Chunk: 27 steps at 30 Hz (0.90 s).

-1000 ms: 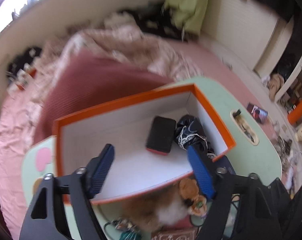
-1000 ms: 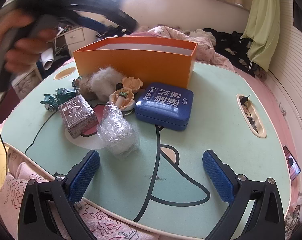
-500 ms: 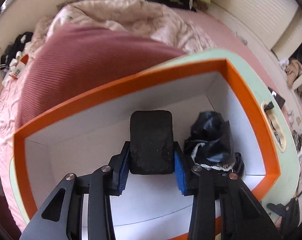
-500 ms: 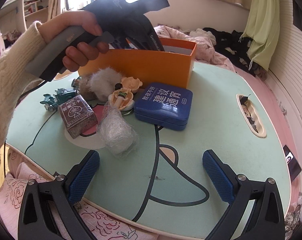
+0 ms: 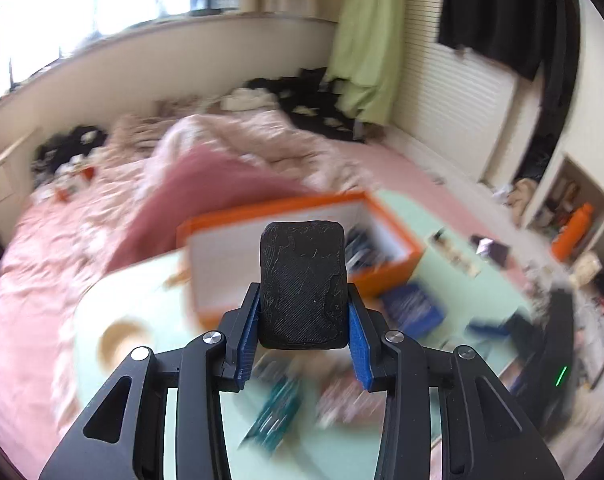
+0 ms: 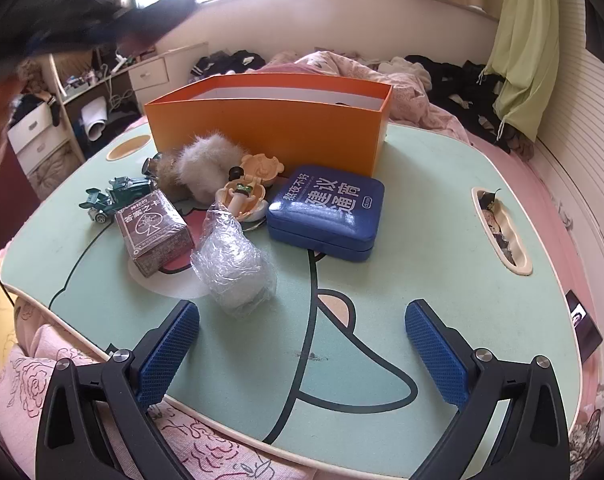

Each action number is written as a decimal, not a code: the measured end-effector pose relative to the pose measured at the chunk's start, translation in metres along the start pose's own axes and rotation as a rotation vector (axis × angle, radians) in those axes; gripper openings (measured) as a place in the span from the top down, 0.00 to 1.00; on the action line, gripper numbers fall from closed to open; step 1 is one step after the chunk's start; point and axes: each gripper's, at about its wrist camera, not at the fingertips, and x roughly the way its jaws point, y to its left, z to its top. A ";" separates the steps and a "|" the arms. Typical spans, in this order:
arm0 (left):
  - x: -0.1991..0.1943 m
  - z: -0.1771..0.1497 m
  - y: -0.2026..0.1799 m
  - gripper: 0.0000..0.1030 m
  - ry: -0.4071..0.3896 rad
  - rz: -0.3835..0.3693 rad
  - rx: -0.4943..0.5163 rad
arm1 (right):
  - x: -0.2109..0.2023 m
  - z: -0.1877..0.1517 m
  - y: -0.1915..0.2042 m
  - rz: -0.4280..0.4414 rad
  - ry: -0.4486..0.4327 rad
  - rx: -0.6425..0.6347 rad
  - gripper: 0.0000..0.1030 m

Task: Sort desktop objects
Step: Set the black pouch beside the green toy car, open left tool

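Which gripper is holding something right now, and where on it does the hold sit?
The left gripper clamps the black rectangular block by its two long sides, near its lower end. The right gripper stands open, holding nothing.

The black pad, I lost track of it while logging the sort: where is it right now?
In the left wrist view the black pad sits centre frame, clamped between the left tongs, held up in front of the orange box, no longer lying inside it.

Window daylight, motion blur, fisheye.
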 end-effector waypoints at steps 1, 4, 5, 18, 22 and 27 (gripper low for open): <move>-0.003 -0.018 0.012 0.61 0.011 0.057 -0.036 | 0.000 -0.001 -0.001 0.000 0.000 0.000 0.00; 0.000 -0.055 0.041 0.61 0.064 0.187 -0.160 | 0.000 -0.001 -0.001 0.000 0.000 0.000 0.00; 0.005 -0.067 0.048 0.61 0.082 0.220 -0.190 | 0.000 -0.001 -0.002 0.000 0.000 0.000 0.00; 0.037 -0.100 0.017 0.61 0.113 0.124 -0.264 | -0.001 -0.001 -0.001 -0.001 0.000 0.001 0.00; 0.028 -0.094 0.014 0.51 0.075 0.118 -0.277 | -0.001 -0.001 0.000 -0.002 -0.001 0.001 0.00; -0.002 -0.101 0.014 0.22 -0.037 0.104 -0.281 | -0.002 -0.001 0.000 -0.002 -0.001 0.001 0.00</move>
